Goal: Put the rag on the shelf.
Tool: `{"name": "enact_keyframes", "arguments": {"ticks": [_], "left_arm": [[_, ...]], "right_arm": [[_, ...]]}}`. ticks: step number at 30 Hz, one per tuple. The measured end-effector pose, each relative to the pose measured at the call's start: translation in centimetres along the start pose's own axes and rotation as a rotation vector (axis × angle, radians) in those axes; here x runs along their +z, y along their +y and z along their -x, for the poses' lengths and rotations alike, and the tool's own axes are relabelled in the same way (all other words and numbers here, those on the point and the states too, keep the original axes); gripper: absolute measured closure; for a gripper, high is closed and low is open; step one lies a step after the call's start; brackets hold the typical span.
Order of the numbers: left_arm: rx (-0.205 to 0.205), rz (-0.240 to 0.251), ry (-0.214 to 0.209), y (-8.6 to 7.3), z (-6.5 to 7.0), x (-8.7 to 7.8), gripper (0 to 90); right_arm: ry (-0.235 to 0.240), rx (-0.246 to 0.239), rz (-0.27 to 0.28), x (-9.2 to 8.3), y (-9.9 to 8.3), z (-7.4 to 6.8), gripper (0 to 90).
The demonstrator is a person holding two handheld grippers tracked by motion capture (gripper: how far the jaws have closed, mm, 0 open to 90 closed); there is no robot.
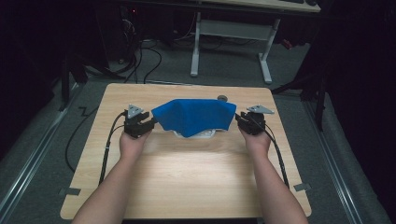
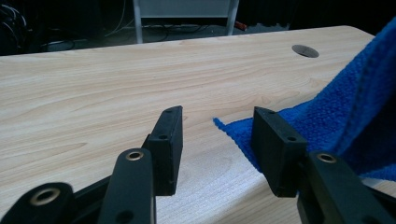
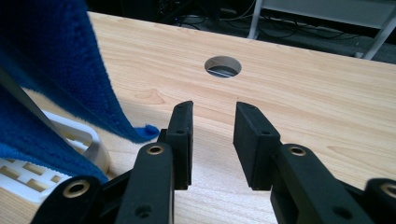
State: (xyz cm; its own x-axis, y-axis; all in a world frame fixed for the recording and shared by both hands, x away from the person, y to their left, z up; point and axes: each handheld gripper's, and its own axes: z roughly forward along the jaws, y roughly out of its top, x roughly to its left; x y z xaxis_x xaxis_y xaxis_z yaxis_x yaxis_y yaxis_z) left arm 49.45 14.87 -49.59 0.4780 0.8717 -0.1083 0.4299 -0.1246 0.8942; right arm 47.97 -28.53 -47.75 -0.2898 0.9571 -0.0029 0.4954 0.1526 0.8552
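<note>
A blue towel is draped over a white slotted rack at the middle of the wooden table. My left gripper sits just left of the towel, open, with nothing between its jaws. In the left gripper view a towel corner lies on the wood just beyond the right jaw's tip, while the gripper stays open. My right gripper is just right of the towel, open and empty. In the right gripper view the towel hangs at the left over the rack.
A round cable hole is in the table behind the towel, also seen as a cable hole ahead of the right jaws. Black cables trail from both grippers along the table's sides. A white desk frame stands on the floor beyond the table.
</note>
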Motion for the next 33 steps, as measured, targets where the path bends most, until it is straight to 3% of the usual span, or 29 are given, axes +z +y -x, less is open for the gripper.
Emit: {"name": "enact_keyframes", "arguments": {"ticks": [12,15,18,33], "left_arm": [[-0.012,0.017,0.045,-0.2,-1.0,-1.6,52.3],[-0.007,-0.004,0.052,-0.3,-1.4,-1.9,52.2],[-0.009,0.01,0.064,-0.5,-1.6,-2.3,52.1],[-0.001,-0.018,0.111,-2.2,-2.4,-3.9,49.9]], "right_arm": [[-0.014,-0.011,0.007,-0.8,0.2,0.1,70.9],[-0.015,-0.019,0.007,-1.0,0.2,0.0,70.9],[-0.017,-0.024,0.009,-1.2,0.2,0.0,70.9],[-0.025,-0.047,0.009,-2.4,-0.9,0.2,66.4]]}}
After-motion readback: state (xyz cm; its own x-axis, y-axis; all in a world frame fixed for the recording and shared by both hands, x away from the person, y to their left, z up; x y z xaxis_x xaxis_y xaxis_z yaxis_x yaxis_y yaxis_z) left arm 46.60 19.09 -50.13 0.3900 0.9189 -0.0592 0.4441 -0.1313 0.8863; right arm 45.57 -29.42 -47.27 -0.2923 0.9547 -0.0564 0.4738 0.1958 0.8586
